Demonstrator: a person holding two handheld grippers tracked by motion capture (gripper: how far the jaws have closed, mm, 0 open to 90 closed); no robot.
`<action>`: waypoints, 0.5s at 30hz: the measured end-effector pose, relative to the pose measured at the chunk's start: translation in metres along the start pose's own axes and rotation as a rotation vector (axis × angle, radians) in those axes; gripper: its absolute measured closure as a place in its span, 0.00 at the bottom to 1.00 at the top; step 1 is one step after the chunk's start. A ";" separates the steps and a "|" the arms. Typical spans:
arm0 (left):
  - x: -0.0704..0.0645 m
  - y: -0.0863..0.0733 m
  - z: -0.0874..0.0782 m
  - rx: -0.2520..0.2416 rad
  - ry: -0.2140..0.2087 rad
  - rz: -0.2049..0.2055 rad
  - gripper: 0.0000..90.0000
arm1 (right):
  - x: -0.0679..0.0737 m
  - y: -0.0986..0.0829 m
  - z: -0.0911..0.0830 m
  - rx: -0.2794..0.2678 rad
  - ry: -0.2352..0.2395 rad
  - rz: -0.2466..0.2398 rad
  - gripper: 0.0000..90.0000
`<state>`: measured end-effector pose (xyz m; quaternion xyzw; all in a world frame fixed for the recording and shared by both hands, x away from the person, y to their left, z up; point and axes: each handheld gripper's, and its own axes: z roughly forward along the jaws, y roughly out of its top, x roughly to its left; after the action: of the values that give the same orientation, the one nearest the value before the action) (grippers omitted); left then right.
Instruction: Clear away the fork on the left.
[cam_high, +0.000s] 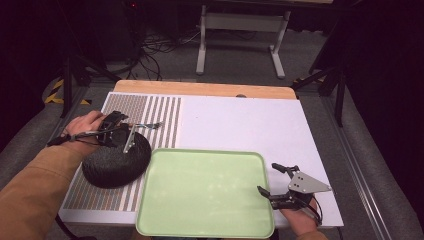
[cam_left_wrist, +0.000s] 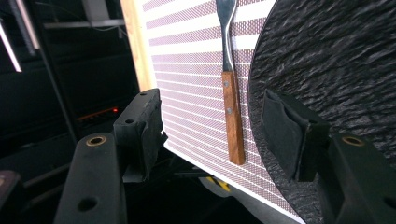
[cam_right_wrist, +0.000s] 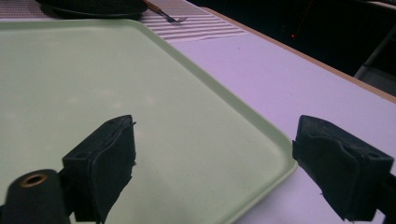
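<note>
A white-topped table carries a striped mat. A green tray lies near its front edge. A black plate and fork rest on the mat.

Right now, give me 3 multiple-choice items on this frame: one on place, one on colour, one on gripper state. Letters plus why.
1. Where does the fork lie?
A. on the striped mat, beside the black plate
B. in the tray
C. on the floor

2. What colour is the tray?
A. red
B. pale green
C. black

3. How does the left gripper stand?
A. shut on the fork
B. shut on the plate
C. open, jaws either side of the fork's wooden handle

Answers:
1 A: the left gripper view shows the fork flat on the striped mat, next to the black plate.
2 B: the high view shows a pale green tray, with nothing in it.
3 C: both pads stand apart with a gap, and the handle lies between them, not gripped.
</note>
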<state>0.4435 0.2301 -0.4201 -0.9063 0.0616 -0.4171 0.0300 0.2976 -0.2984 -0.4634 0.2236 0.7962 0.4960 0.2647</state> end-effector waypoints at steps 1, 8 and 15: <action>0.001 -0.001 0.002 0.002 0.001 -0.009 0.45 | 0.001 0.000 0.000 0.000 0.000 -0.003 0.15; 0.010 -0.004 0.018 0.032 -0.080 -0.044 0.47 | 0.001 0.000 -0.001 0.003 -0.006 -0.005 0.15; 0.025 -0.005 0.027 0.060 -0.134 -0.082 0.49 | 0.000 0.000 -0.001 -0.001 -0.007 -0.008 0.15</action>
<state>0.4804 0.2321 -0.4180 -0.9327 0.0096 -0.3578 0.0441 0.2965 -0.2988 -0.4628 0.2219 0.7958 0.4947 0.2697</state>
